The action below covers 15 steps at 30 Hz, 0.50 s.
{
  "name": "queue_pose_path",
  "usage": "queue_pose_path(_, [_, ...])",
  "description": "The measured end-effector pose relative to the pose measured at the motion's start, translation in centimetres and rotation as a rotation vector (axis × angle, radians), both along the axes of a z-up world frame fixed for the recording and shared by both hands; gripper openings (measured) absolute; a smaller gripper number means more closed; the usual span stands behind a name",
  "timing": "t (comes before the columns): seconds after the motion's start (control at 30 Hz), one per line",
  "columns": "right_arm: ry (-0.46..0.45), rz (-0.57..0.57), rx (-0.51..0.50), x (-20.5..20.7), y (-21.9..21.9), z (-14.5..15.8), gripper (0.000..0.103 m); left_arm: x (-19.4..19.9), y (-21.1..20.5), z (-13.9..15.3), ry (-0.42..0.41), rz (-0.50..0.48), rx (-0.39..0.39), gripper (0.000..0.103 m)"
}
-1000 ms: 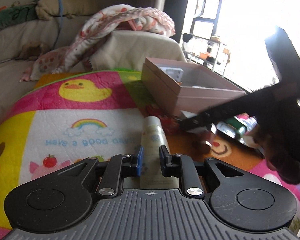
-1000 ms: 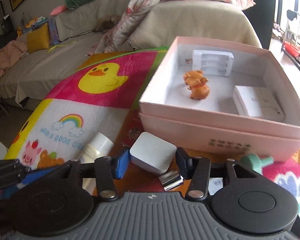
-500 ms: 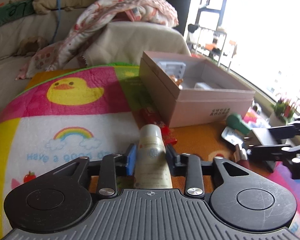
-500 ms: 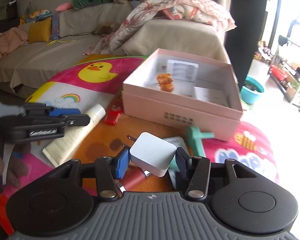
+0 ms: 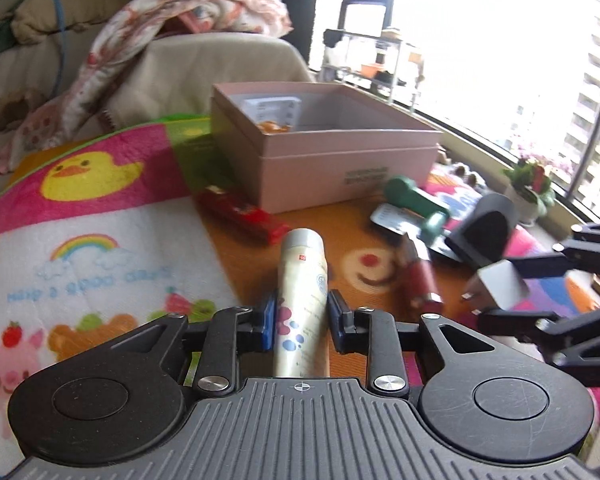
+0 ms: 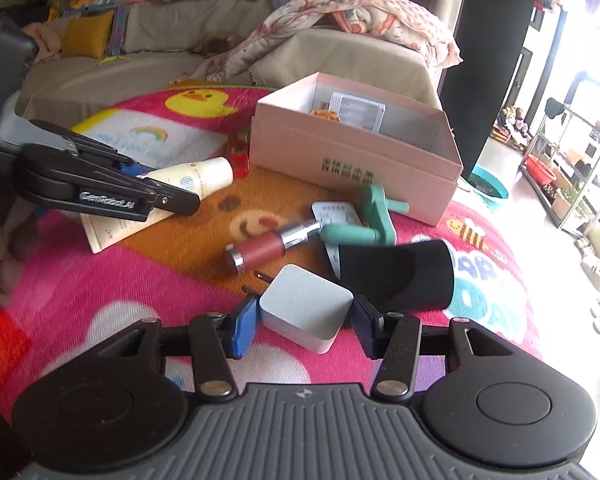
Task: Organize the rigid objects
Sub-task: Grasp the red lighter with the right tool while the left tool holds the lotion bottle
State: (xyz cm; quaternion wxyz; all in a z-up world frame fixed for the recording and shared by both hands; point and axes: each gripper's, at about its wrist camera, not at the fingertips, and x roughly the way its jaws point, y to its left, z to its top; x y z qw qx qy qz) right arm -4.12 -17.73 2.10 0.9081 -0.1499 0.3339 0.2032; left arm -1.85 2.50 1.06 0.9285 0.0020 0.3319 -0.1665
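My left gripper (image 5: 301,318) is shut on a cream lotion tube (image 5: 302,280), also seen in the right wrist view (image 6: 196,178), held above the mat. My right gripper (image 6: 302,322) is shut on a white plug adapter (image 6: 306,306), which also shows in the left wrist view (image 5: 502,286). The open pink box (image 5: 340,148) stands ahead (image 6: 356,156) and holds an orange toy (image 5: 276,126) and white cartons (image 6: 356,110). A red lipstick (image 6: 264,248), a green handle tool (image 6: 364,220), a black cylinder (image 6: 400,276) and a red bar (image 5: 240,214) lie on the mat.
A colourful play mat (image 5: 92,216) covers the surface. A sofa with a blanket (image 6: 360,12) stands behind the box. A window and shelf (image 5: 380,52) are at the right. A potted plant (image 5: 530,188) sits by the window.
Both grippers have pulled back and up from the box, each still holding its object. The box looks farther away and more of the loose items show.
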Motion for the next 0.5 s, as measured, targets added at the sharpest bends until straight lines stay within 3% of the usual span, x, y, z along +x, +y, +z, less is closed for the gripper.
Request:
queue_pose_path(0.13, [-0.009, -0.004, 0.039, 0.1, -0.3, 0.8, 0.054, -1.3, 0.1, -0.2, -0.002, 0.006, -0.024, 0.029])
queue_pose_path(0.27, [-0.017, 0.017, 0.146, 1.6, 0.4, 2.8, 0.054, -2.0, 2.8, -0.1, 0.008, 0.118, -0.060, 0.029])
queue_pose_path(0.37, [0.029, 0.045, 0.199, 4.7, 2.8, 3.4, 0.054, -2.6, 5.3, -0.2, 0.007, 0.191, -0.101, 0.029])
queue_pose_path(0.5, [0.101, 0.051, 0.179, 9.8, 8.0, 2.7, 0.054, -3.0, 6.5, -0.5, -0.001, 0.219, -0.167, 0.029])
